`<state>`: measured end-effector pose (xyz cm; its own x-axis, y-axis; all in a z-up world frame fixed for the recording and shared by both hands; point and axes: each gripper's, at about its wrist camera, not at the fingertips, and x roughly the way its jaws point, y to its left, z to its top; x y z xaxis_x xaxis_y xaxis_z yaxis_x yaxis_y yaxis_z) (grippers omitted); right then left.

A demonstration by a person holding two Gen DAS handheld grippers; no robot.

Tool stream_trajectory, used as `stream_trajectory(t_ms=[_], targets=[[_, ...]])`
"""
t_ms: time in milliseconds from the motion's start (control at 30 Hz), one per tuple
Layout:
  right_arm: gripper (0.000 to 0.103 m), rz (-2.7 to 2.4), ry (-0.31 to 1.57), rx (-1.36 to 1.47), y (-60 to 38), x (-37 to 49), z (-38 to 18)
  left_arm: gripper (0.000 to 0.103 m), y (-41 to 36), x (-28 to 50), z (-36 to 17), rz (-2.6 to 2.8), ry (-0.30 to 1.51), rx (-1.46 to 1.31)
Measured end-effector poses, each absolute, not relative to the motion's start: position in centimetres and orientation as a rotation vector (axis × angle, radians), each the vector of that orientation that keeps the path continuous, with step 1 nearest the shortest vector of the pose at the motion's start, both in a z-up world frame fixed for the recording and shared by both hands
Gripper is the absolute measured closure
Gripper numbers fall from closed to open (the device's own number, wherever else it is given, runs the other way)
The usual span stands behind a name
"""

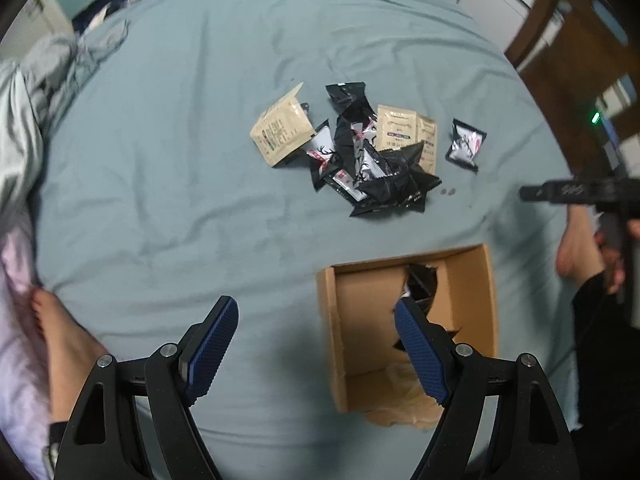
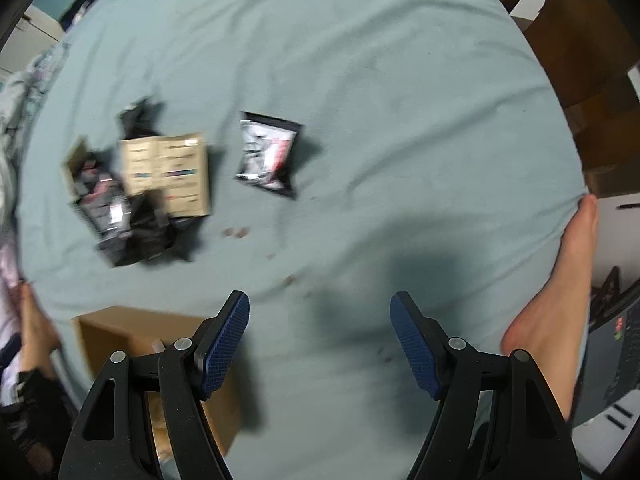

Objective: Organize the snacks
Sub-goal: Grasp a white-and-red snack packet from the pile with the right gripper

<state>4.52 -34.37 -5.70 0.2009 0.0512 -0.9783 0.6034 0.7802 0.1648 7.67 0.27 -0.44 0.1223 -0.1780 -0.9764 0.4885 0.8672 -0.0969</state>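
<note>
A heap of black and tan snack packets (image 1: pixel 352 152) lies on the teal bedsheet, with one black-and-white packet (image 1: pixel 466 144) apart to its right. An open cardboard box (image 1: pixel 490 300) holds a black packet (image 1: pixel 420 284) and sits nearer me. My left gripper (image 1: pixel 316 332) hangs open above the sheet and the box's left wall, nothing between its blue pads. In the right wrist view, which is blurred, my right gripper (image 2: pixel 320 332) stands open over bare sheet. The lone packet (image 2: pixel 268 152) is ahead of it, the heap (image 2: pixel 136 188) and box (image 2: pixel 104 332) to its left.
Bare feet rest on the bed: one (image 1: pixel 64 352) at the left, another (image 2: pixel 556 304) at the right edge. Rumpled bedding (image 1: pixel 52 76) lies at the far left. Wooden furniture (image 1: pixel 572 52) stands beyond the bed's right side. Small dark spots (image 2: pixel 236 233) mark the sheet.
</note>
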Motion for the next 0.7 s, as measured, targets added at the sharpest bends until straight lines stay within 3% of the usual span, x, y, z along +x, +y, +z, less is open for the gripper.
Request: stream_trajectory(t_ms=[133,500,700], targets=[[0.031,-0.419,1.338,0.643,-35.7,5.9,-8.0,0.022,1.2,9.2,-1.3,-0.476,1.379,0.210],[0.031,-0.361,1.114,0.798,-38.5,8.9,-10.3,0.022,1.9,13.4,-5.4,-0.402,1.432,0.136],[0.031,-0.305,1.185,0.745,-37.8,11.5,-12.7,0.022,1.6,15.0,-7.2,-0.394,1.461,0.099]])
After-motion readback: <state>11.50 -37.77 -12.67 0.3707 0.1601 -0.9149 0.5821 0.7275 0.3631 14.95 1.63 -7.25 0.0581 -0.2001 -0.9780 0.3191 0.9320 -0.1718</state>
